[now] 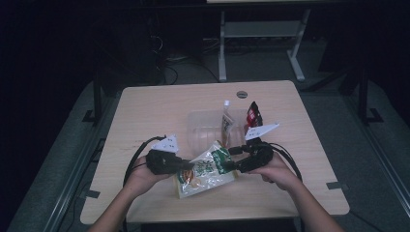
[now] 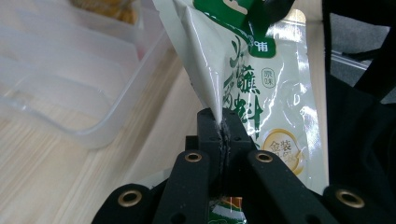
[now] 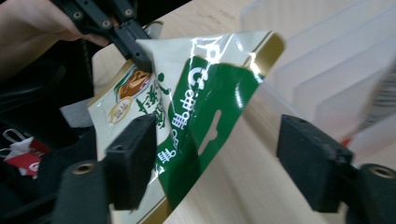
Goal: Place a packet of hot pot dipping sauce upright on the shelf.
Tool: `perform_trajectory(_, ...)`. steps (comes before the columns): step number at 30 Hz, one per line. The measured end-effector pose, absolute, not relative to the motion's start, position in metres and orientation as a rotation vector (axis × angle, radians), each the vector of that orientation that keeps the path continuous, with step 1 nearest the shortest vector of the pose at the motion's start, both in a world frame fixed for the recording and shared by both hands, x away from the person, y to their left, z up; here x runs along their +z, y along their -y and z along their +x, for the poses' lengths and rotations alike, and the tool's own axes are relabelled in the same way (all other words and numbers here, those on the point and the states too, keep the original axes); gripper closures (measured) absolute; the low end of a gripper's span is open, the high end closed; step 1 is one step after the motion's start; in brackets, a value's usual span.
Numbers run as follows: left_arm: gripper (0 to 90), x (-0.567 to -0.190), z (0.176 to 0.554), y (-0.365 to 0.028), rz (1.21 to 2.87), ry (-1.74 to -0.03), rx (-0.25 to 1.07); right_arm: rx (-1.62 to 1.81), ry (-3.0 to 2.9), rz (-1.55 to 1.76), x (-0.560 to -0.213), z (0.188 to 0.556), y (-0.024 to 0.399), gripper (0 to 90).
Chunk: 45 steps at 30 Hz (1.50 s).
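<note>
A white and green snack bag (image 1: 205,169) hangs between my two grippers, just above the front of the table. My left gripper (image 1: 191,166) is shut on the bag's left edge; in the left gripper view the jaws (image 2: 222,123) pinch the thin sealed seam of the bag (image 2: 243,84). My right gripper (image 1: 229,164) is at the bag's right end. In the right gripper view its jaws (image 3: 215,154) stand apart around the green top strip of the bag (image 3: 205,107), and the pads do not press on it. The left gripper (image 3: 135,46) shows beyond, gripping the far edge.
A clear plastic container (image 1: 189,128) stands just behind the bag at mid-table, close to both grippers (image 2: 116,126) (image 3: 317,60). A spouted pouch (image 1: 226,123) and a red and black packet (image 1: 253,115) lean at its right side. The wooden table (image 1: 154,106) lies bare to the left.
</note>
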<state>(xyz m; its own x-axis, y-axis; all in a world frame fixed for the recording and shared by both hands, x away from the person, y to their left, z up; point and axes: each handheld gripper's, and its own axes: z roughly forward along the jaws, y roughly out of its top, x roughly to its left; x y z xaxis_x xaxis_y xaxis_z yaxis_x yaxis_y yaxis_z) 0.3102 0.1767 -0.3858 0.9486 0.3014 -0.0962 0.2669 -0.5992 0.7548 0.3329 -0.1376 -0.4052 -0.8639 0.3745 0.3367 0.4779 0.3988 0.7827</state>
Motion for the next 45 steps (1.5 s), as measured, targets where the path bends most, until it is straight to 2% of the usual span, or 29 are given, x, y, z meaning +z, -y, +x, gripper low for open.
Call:
perform_trajectory(3,89.1,-0.385,0.308,-0.174,2.236,-0.372,0.050,-1.483,2.504,-0.738,-0.409,0.331,0.136,40.2)
perform_trajectory(15,89.1,-0.387,0.306,-0.168,2.228,-0.343,0.049,-1.460,2.442,-0.633,-0.416,0.329,0.129,64.3)
perform_trajectory(29,88.7,-0.392,0.310,-0.174,2.181,-0.373,0.046,-1.515,2.430,-0.575,-0.413,0.326,0.130,85.4)
perform_trajectory(40,83.9,-0.396,0.311,-0.172,2.197,-0.374,0.054,-1.537,2.390,-0.551,-0.409,0.325,0.132,89.9)
perform_trajectory(45,75.9,-0.395,0.312,-0.174,2.169,-0.391,0.057,-1.554,2.353,-0.532,-0.408,0.325,0.133,90.0)
